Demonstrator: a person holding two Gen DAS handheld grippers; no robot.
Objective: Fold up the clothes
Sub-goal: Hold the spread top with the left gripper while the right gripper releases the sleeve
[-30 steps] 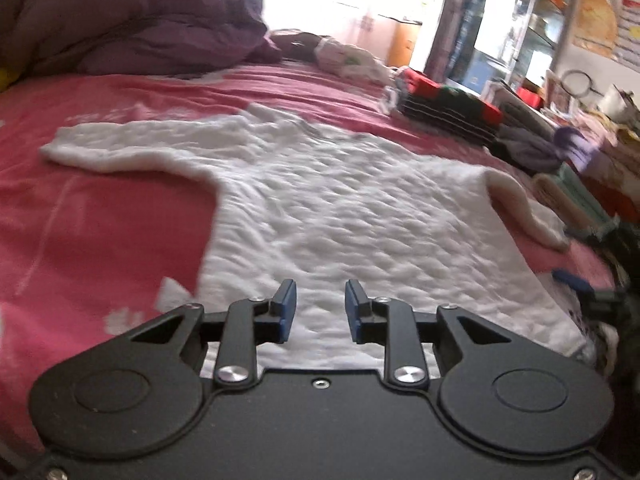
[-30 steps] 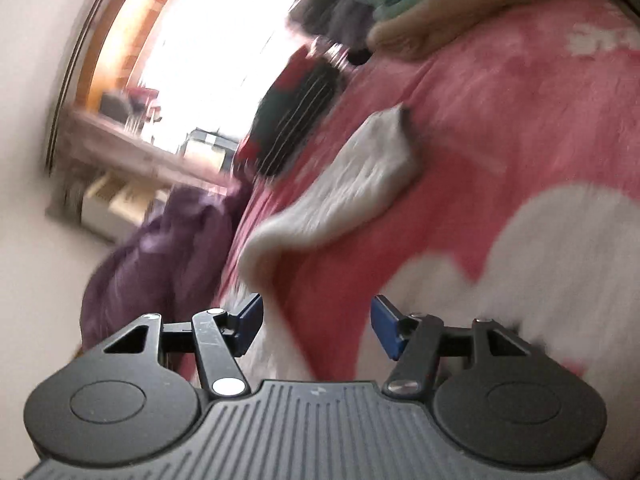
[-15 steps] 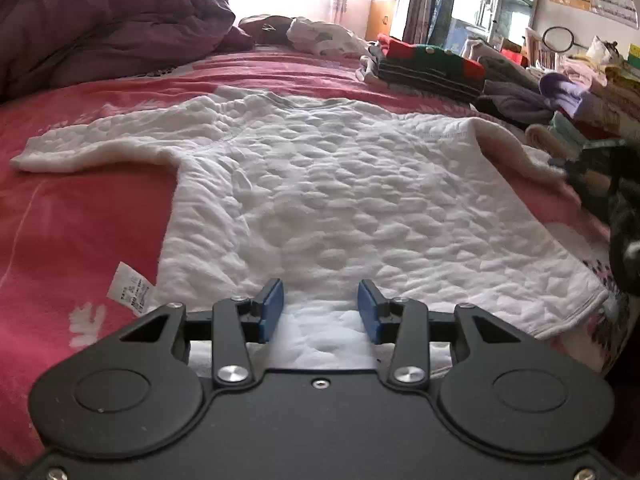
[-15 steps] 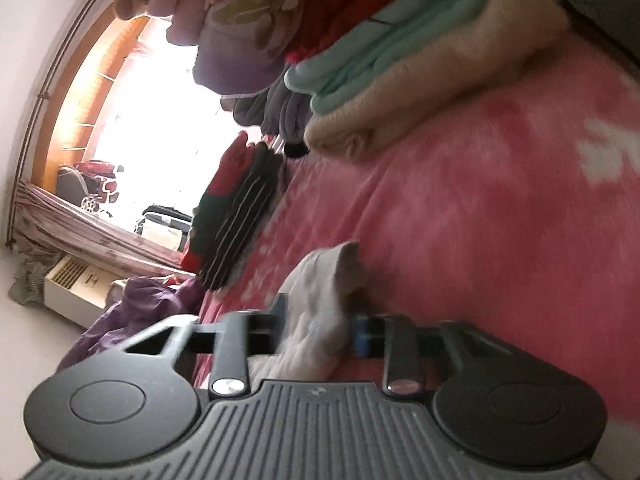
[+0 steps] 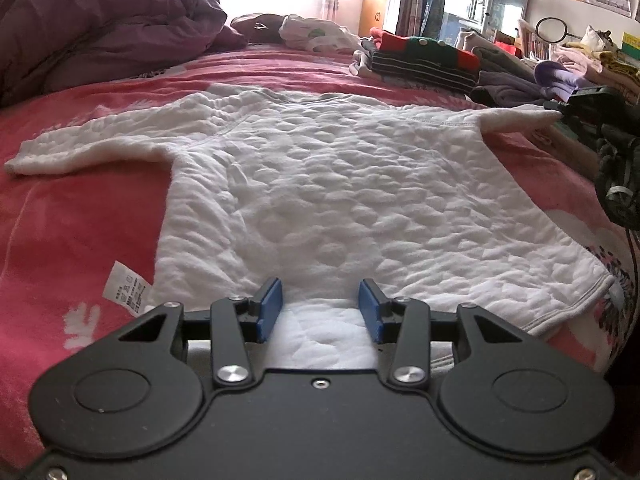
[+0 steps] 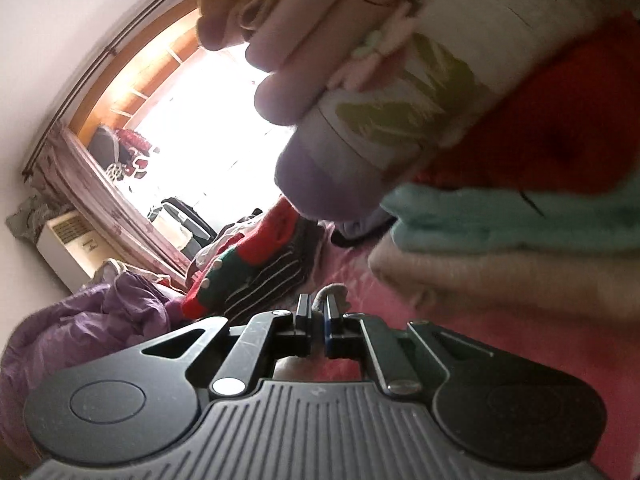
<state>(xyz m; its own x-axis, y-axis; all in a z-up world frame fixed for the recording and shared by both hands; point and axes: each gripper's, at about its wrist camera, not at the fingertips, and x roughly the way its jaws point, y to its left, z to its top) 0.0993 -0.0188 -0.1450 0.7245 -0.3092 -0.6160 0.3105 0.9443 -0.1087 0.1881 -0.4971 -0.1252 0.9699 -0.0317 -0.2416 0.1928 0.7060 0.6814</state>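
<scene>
One hand-held gripper (image 6: 318, 312) pinches the sleeve (image 6: 329, 293).

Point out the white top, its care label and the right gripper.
white top (image 5: 340, 184), left wrist view, middle of body.
care label (image 5: 127, 288), left wrist view, printed face.
right gripper (image 6: 318, 312), right wrist view, between fingertips.

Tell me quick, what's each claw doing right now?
Left claw: open over the white shirt hem, holding nothing.
Right claw: closed on the shirt's sleeve cuff.

We see a white quilted long-sleeved top (image 5: 340, 200) spread flat on a pink bedspread (image 5: 80, 232), one sleeve tip lifted.
</scene>
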